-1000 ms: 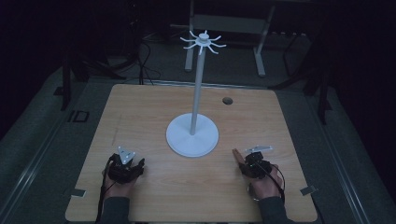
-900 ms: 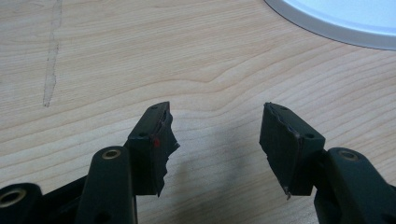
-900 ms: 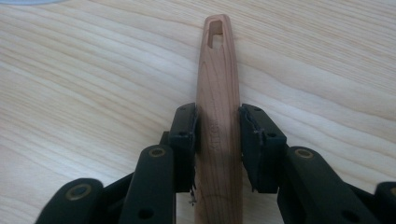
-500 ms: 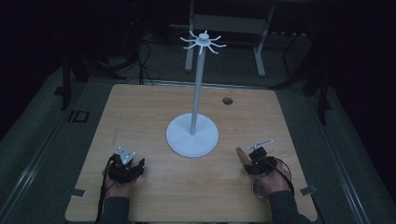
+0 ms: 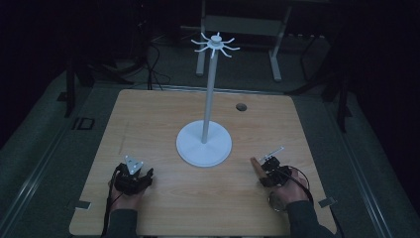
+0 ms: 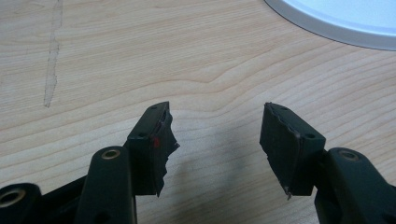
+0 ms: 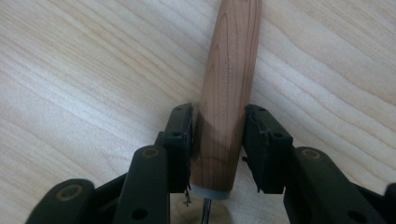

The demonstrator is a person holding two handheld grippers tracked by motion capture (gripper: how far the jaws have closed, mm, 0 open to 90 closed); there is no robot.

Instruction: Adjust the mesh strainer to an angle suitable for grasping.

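A wooden handle [image 7: 229,70] with a pale collar and a thin metal shaft at its near end lies on the table. My right gripper [image 7: 217,112] has it between its jaws, which have just been opening wider, and the pads rest against its two sides. From above, the handle [image 5: 254,164] pokes out to the left of the right gripper [image 5: 262,171] near the table's front right. My left gripper [image 5: 139,172] rests at the front left. Its jaws are open and nothing is between them [image 6: 215,109].
A white stand with a round base [image 5: 218,148], a tall pole and several hooks at the top occupies the middle of the wooden table [image 5: 158,114]. A small dark hole [image 5: 241,106] is at the back right. The base rim [image 6: 336,28] lies ahead and to the right of the left gripper.
The right hand has shifted a little and the pale plate on its gripper has tilted. The left hand and the stand have kept still.
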